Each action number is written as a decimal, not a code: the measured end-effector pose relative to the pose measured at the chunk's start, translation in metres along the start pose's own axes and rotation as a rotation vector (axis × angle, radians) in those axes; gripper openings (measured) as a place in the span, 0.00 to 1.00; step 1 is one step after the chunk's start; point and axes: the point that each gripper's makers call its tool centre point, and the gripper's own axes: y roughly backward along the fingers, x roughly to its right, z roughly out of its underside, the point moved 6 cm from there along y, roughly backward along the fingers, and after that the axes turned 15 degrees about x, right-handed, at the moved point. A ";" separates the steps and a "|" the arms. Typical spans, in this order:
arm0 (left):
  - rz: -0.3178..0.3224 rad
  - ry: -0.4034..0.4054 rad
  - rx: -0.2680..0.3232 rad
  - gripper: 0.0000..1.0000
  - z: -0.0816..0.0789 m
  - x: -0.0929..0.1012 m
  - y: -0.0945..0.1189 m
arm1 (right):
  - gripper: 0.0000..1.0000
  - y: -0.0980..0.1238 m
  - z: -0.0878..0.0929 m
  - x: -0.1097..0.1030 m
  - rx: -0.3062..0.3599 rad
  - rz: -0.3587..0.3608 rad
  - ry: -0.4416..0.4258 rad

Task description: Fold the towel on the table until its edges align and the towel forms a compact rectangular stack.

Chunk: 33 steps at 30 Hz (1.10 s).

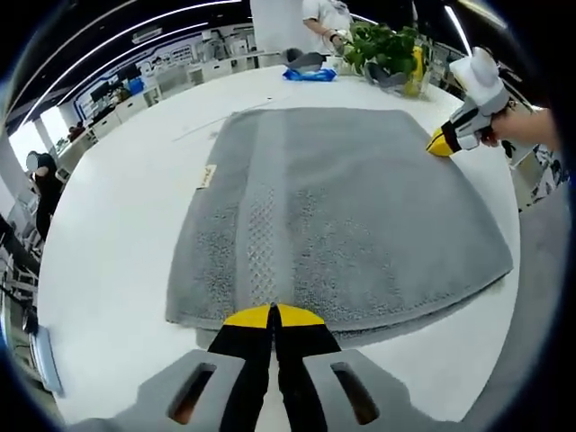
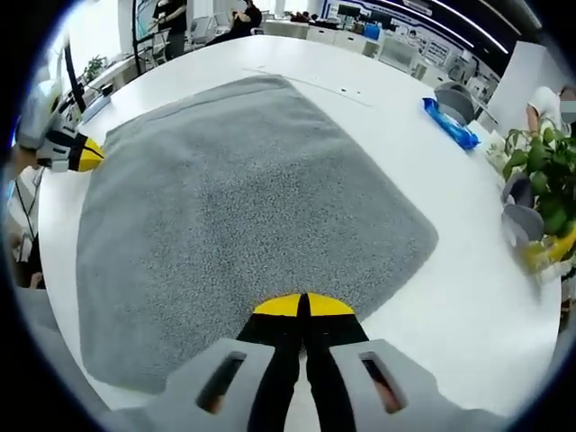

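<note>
A grey towel (image 1: 351, 225) lies folded and flat on the round white table (image 1: 117, 243); a lower layer peeks out along its near edge. My left gripper (image 1: 273, 316) has its jaws closed together on the middle of that near edge. In the left gripper view the right gripper (image 1: 441, 142) touches the towel's far right corner, held by a hand. In the right gripper view the towel (image 2: 243, 207) spreads ahead, my right gripper (image 2: 303, 306) is shut on its near edge, and the left gripper (image 2: 83, 153) sits at the towel's left corner.
A potted green plant (image 1: 387, 49) (image 2: 544, 175) and a blue packet (image 1: 310, 76) (image 2: 450, 124) stand near the table's far rim. A person in white stands behind the table (image 1: 324, 18). Desks and other people fill the room beyond.
</note>
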 end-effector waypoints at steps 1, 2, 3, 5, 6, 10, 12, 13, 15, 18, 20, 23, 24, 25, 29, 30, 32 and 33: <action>0.000 0.001 0.002 0.01 -0.001 0.000 -0.001 | 0.00 0.001 0.001 0.000 0.004 0.004 -0.002; 0.000 0.001 0.004 0.01 -0.001 0.000 -0.001 | 0.00 0.001 0.001 0.000 0.005 0.006 -0.004; 0.001 0.000 0.004 0.01 -0.002 -0.001 -0.002 | 0.00 0.002 0.002 0.000 0.006 0.008 -0.008; 0.004 -0.005 0.003 0.01 -0.003 -0.001 -0.005 | 0.00 0.003 0.003 -0.001 0.010 0.011 -0.008; 0.006 -0.008 0.001 0.01 -0.004 -0.002 -0.005 | 0.00 0.004 0.004 -0.001 0.014 0.012 -0.008; 0.013 -0.032 -0.006 0.01 -0.008 -0.004 -0.011 | 0.00 0.007 0.007 -0.001 0.029 0.028 -0.030; 0.015 -0.041 -0.010 0.01 -0.010 -0.004 -0.013 | 0.00 0.008 0.008 -0.002 0.034 0.037 -0.037; 0.016 -0.046 -0.011 0.01 -0.010 -0.004 -0.014 | 0.00 0.009 0.008 -0.003 0.035 0.040 -0.039; 0.020 -0.055 -0.015 0.01 -0.012 -0.005 -0.016 | 0.00 0.010 0.009 -0.003 0.039 0.049 -0.049; 0.024 -0.065 -0.018 0.01 -0.015 -0.007 -0.020 | 0.00 0.011 0.011 -0.004 0.048 0.058 -0.058; 0.026 -0.075 -0.019 0.01 -0.016 -0.008 -0.023 | 0.00 0.012 0.012 -0.004 0.053 0.064 -0.069; 0.030 -0.098 -0.020 0.01 -0.019 -0.008 -0.026 | 0.00 0.013 0.014 -0.005 0.057 0.069 -0.077; 0.031 -0.104 -0.021 0.01 -0.020 -0.008 -0.027 | 0.00 0.014 0.014 -0.005 0.057 0.070 -0.078; 0.032 -0.108 -0.021 0.01 -0.021 -0.009 -0.028 | 0.00 0.014 0.014 -0.005 0.058 0.071 -0.080; 0.034 -0.113 -0.013 0.01 -0.024 -0.011 -0.032 | 0.00 0.016 0.017 -0.007 0.066 0.081 -0.099; 0.034 -0.113 -0.012 0.01 -0.025 -0.012 -0.033 | 0.00 0.017 0.017 -0.007 0.068 0.084 -0.104; 0.036 -0.127 -0.012 0.01 -0.026 -0.012 -0.035 | 0.00 0.018 0.019 -0.008 0.075 0.091 -0.113; 0.036 -0.134 -0.013 0.01 -0.027 -0.012 -0.036 | 0.00 0.018 0.019 -0.008 0.079 0.094 -0.117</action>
